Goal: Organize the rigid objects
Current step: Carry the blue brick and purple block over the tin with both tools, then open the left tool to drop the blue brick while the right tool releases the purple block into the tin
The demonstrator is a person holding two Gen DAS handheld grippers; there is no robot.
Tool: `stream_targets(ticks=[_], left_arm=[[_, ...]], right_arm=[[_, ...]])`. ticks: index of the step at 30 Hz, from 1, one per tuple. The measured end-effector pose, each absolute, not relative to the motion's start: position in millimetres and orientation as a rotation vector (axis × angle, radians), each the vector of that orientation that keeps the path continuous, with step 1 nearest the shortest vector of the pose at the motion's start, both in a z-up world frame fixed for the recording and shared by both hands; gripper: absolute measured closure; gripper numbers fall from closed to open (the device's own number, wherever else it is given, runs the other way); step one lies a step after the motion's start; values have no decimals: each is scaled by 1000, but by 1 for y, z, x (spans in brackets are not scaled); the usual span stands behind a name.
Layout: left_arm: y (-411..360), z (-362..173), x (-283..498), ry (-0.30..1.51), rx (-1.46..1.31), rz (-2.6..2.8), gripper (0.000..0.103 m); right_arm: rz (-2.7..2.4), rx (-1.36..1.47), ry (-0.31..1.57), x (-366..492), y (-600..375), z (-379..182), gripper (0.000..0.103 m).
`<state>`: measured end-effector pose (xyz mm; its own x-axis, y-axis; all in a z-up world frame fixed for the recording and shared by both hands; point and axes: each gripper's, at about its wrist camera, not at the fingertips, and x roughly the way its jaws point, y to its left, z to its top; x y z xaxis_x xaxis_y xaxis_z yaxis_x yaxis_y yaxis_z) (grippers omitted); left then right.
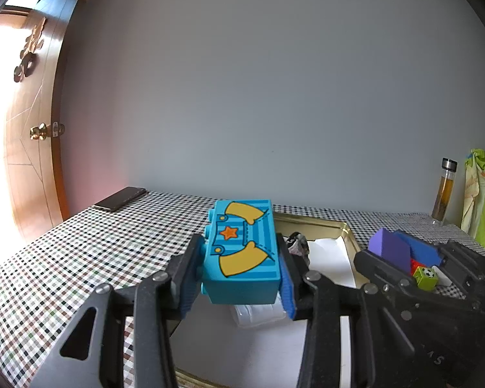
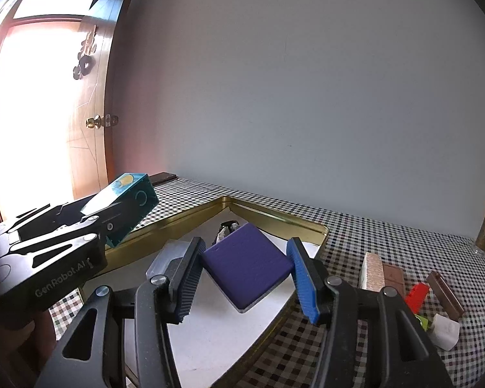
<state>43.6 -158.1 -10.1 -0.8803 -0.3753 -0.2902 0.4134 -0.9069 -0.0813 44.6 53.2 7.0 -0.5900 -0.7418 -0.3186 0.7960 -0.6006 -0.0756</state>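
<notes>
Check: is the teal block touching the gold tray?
Apart. The right wrist view shows the teal block clamped in the left gripper, raised clear above the gold tray.

Left gripper [image 1: 242, 271]: matte black speckled linkage arms, triangular cut-outs, round silver pivot screws, ribbed blue pads. Right gripper [image 2: 247, 278]: same black frame, silver screws, blue ribbed pads. White "GenRobot.AI" lettering on left gripper's side.

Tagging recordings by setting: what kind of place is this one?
Most likely a room in a home: a table under a checked tablecloth, a wooden door with a brass knob, and toy blocks near a gold tin tray.
</notes>
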Motion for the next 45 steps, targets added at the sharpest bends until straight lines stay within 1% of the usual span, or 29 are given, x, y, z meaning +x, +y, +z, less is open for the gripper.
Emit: stream_targets(ticks=[23,38,39,40,41,42,43,44,45], left_arm=[[-180,-13,17,194,495,-2688,62],[-186,-22,-5,168,662,-2680,61],[-186,-23,-7,161,673,-2675,58],[-185,-23,-7,151,672,-2666,53],[-183,-22,-5,138,653,-2646,42],[-183,-21,-3,133,635,-2638,37],[-182,-21,0,136,620,-2638,34],[-183,-21,2,149,614,-2635,28],[-184,-21,4,162,610,-2629,21]], right_arm=[[-2161,368,271,39,32,4,48],[-2140,501,256,14,17,-2,48],[-2131,516,259,12,15,-3,48],[-2118,541,267,10,12,-5,48],[-2114,549,268,9,11,-5,47],[-2116,549,262,9,12,-5,45],[-2123,542,247,9,15,-4,42],[-2126,537,234,9,19,-3,40],[-2129,536,228,9,21,-3,36]])
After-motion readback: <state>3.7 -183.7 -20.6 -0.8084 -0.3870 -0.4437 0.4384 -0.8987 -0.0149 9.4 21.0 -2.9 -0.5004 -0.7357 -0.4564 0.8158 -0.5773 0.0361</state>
